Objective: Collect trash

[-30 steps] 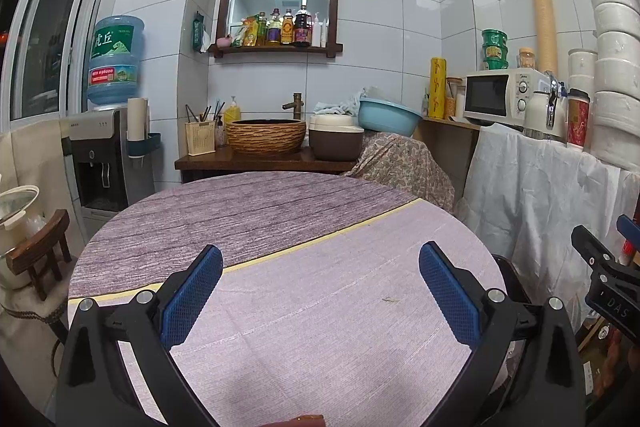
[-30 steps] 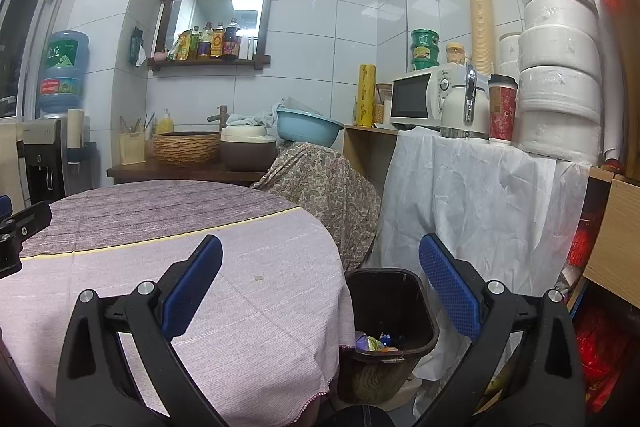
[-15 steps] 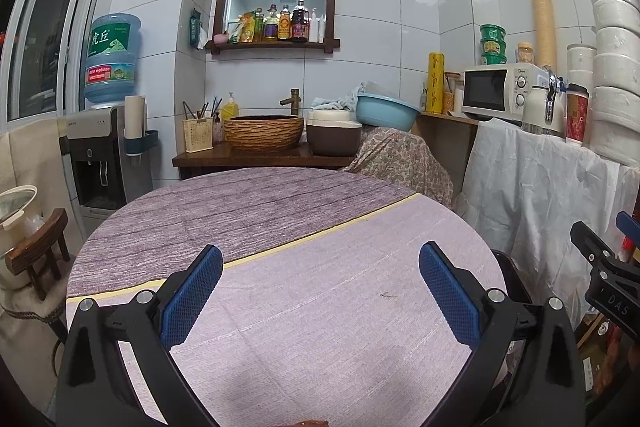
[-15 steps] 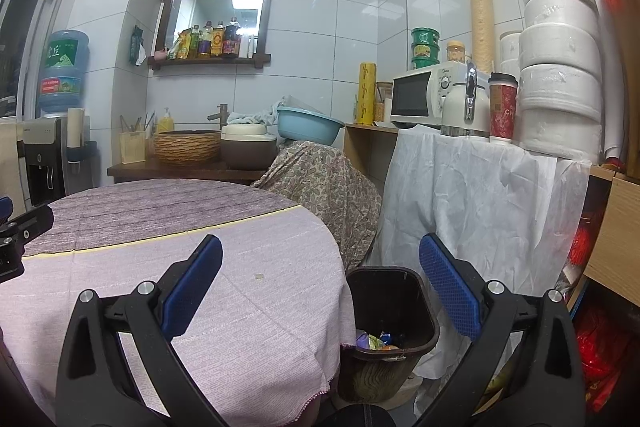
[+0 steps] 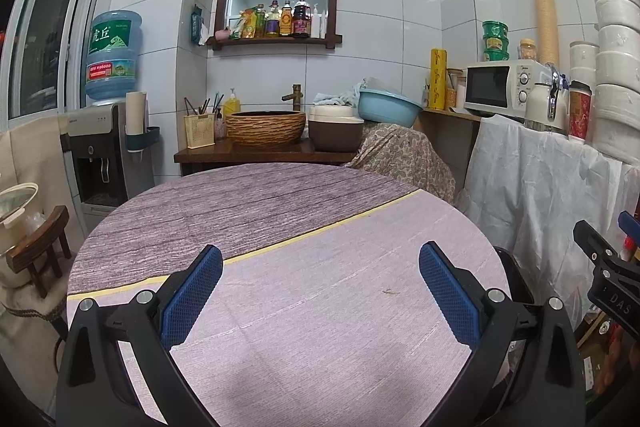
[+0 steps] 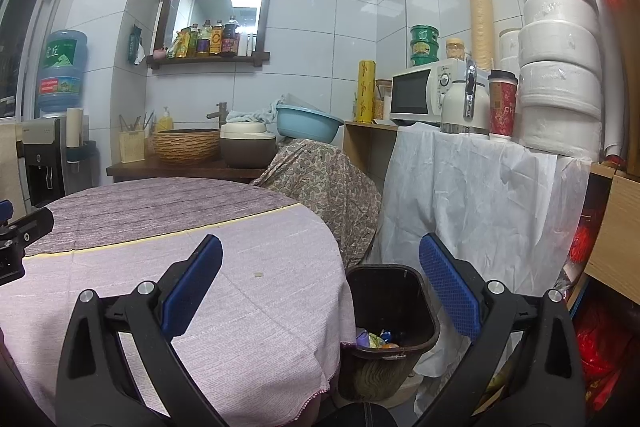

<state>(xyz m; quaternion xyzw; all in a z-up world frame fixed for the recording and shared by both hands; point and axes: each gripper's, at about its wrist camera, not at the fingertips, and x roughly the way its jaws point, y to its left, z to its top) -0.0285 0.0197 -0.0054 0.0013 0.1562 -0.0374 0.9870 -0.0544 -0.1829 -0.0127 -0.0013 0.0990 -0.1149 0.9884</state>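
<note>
Left gripper: fingers spread wide and released, nothing between them, held above the round counter covered in a lilac cloth. A small brown speck lies on the cloth just inside the right-hand finger, not touched by it. Beyond the fingertips a yellow stripe crosses the cloth, with a darker wood-grain section past it. Right gripper: fingers likewise released and spread, empty, positioned over the counter's edge. Between these fingers and below them stands a dark waste bin on the floor, just beside the hanging cloth hem; collected trash in mixed colours lies at its bottom. A pale crumb sits on the cloth ahead of the left-hand finger. Part of the opposite gripper shows at the far left of the right wrist view and at the far right of the left wrist view. Beyond both pairs of fingers: a wooden side shelf with a woven basin, a blue bowl, a microwave and a water dispenser.
</note>
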